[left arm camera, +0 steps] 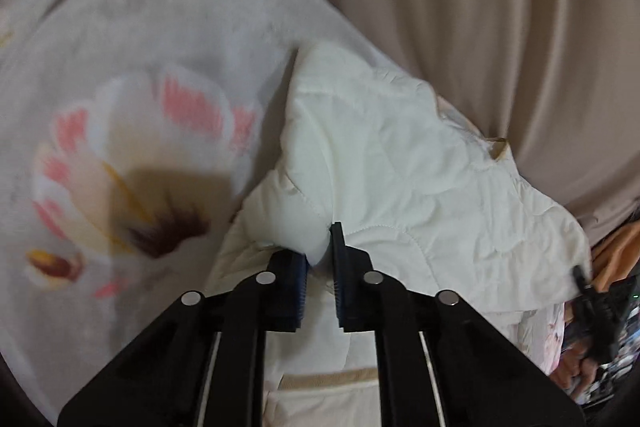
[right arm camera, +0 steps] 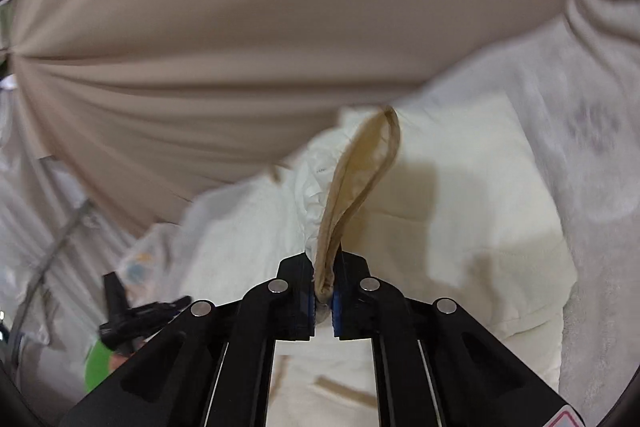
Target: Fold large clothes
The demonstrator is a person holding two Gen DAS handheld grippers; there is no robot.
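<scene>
A cream quilted garment [left arm camera: 400,163] with tan trim lies lifted over a bed. My left gripper [left arm camera: 320,259] is shut on a thick fold of the garment, which bulges between the pads. My right gripper [right arm camera: 324,291] is shut on the garment's tan-trimmed edge [right arm camera: 360,179], which stands up as a loop above the fingers. The cream garment [right arm camera: 460,195] spreads to the right below it. The right gripper [left arm camera: 588,291] shows small at the right edge of the left wrist view, and the left gripper [right arm camera: 132,315] shows at the lower left of the right wrist view.
A white bed sheet [left arm camera: 132,107] printed with large pink and yellow flowers lies under the garment. Beige pleated curtains [left arm camera: 460,7] hang close behind, also filling the right wrist view [right arm camera: 240,47]. Orange cloth [left arm camera: 616,251] sits at far right. A green object [right arm camera: 98,367] is at lower left.
</scene>
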